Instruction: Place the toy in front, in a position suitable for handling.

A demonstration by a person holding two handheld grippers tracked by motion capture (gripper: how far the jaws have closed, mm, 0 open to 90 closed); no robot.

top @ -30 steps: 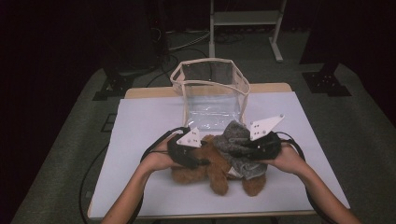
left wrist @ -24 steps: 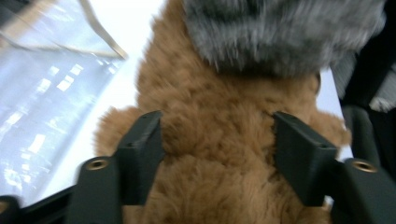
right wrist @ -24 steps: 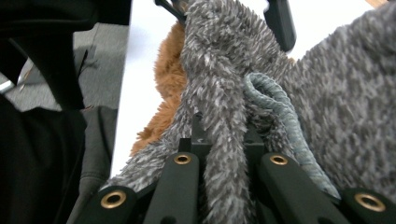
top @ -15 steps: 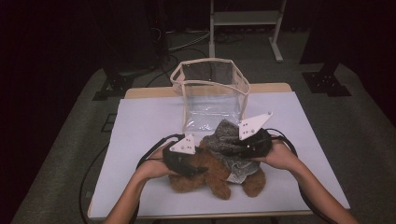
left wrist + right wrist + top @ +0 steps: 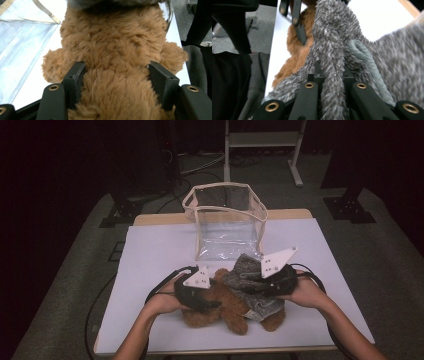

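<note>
Brown plush teddy bear [image 5: 112,57] is being squeezed by the left tongs [image 5: 117,82] while the right tongs [image 5: 334,82] are pinching its grey knit garment [image 5: 337,45], seemingly tugging it off.

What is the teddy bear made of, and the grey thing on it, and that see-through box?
The teddy bear looks like soft brown plush: long, fluffy, matte fibres. The grey garment seems to be a fuzzy knit, perhaps chenille, with speckled grey tufts and a thick twisted cord. The see-through bag looks like clear, glossy plastic, probably vinyl, with pale cloth-like edging; it shines and the table shows through it.
</note>
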